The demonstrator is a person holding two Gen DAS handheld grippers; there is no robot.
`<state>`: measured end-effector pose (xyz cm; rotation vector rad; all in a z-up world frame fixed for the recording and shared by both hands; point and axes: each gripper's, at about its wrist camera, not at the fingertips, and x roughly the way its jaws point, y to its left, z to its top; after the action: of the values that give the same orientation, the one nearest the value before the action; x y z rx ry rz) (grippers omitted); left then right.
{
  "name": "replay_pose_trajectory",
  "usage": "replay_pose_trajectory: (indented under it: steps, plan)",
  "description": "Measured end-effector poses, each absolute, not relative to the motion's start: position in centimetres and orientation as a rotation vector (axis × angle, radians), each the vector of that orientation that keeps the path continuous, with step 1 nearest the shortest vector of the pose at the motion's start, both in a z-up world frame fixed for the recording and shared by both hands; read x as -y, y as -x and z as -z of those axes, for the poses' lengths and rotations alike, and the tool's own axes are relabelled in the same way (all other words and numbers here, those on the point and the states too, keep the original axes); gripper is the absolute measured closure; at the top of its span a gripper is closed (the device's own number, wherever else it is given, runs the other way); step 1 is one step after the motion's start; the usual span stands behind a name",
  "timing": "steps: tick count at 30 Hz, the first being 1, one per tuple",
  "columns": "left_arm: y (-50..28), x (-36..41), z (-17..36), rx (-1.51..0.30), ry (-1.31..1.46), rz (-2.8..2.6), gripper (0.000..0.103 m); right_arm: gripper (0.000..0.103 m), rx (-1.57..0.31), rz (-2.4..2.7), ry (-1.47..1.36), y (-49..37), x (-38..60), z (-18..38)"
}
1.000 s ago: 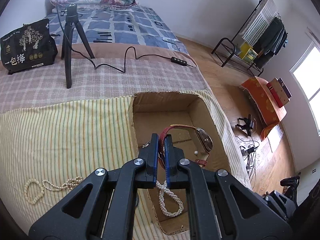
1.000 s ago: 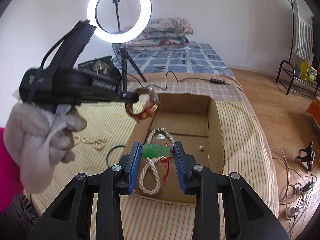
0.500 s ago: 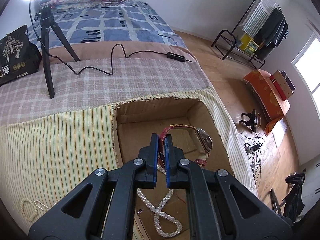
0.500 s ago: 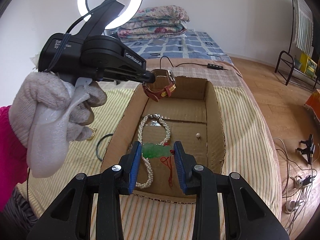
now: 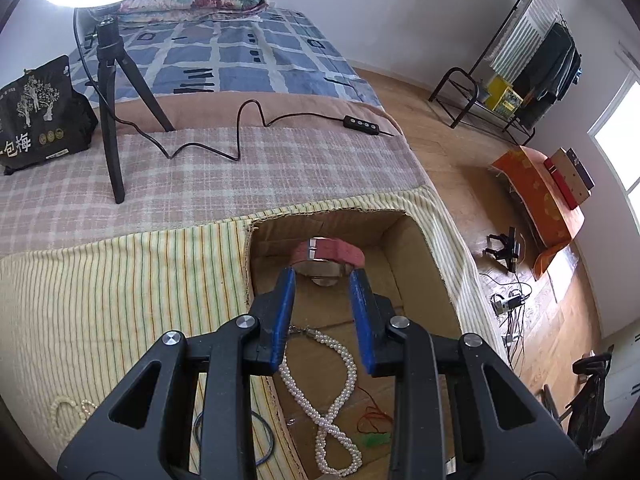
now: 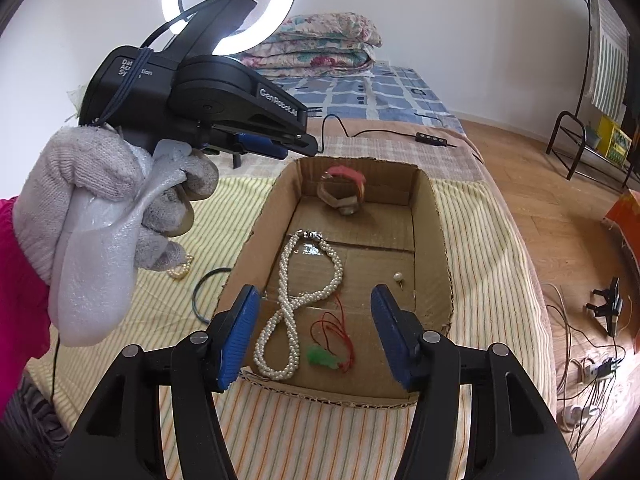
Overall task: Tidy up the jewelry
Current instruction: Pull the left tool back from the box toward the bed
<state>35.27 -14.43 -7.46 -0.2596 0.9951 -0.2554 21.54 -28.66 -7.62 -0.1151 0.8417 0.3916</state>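
A cardboard box [image 6: 434, 240] [image 5: 432, 264] lies open on the striped cloth. In it are a red-strap watch [image 6: 344, 192] [image 5: 328, 258] at the far end, a twisted pearl necklace [image 6: 296, 300] [image 5: 332, 396], a green pendant on red cord [image 6: 322, 358] [image 5: 374, 438] and a small pearl stud [image 6: 398, 277]. My left gripper [image 5: 323, 280] [image 6: 308, 146] is open and empty above the box's far left. My right gripper [image 6: 314, 312] is open and empty over the box's near end.
On the striped cloth left of the box lie a pearl bracelet [image 5: 66, 412] [image 6: 180, 270] and a dark thin bangle [image 6: 202, 292] [image 5: 260, 440]. A ring light tripod [image 5: 112, 120], its cable and a black bag [image 5: 38, 116] stand behind. Wooden floor drops off to the right.
My left gripper opened and the watch dropped to the box's far end. My right gripper opened and the green pendant now lies on the box floor.
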Motion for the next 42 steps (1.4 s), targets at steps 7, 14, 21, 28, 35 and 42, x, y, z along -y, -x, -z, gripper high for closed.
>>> replay_pose_trajectory:
  steps: [7, 14, 21, 28, 35, 42]
  plan:
    - [-33.5, 12.9, 5.8, -0.962, 0.252, 0.242, 0.075, 0.046, -0.817, -0.394, 0.123, -20.8, 28.1, 6.5]
    - [-31.3, 10.8, 3.5, -0.925, 0.246, 0.228, 0.075, 0.046, -0.784, -0.405, 0.126, -19.8, 27.4, 5.0]
    - [-28.4, 6.6, 0.8, -0.867, 0.231, 0.183, 0.075, 0.046, -0.749, -0.44, 0.136, -19.0, 25.8, 3.8]
    - [-25.6, 1.9, -0.6, -0.831, 0.208, 0.12, 0.075, 0.046, -0.729, -0.492, 0.152, -18.5, 23.5, 3.4]
    - [-22.1, -3.4, -0.5, -0.82, 0.213, 0.056, 0.075, 0.046, -0.73, -0.539, 0.158, -18.3, 21.3, 3.7]
    - [-19.1, -7.3, 0.4, -0.828, 0.214, 0.019, 0.075, 0.046, -0.742, -0.579, 0.176, -18.1, 19.4, 4.4]
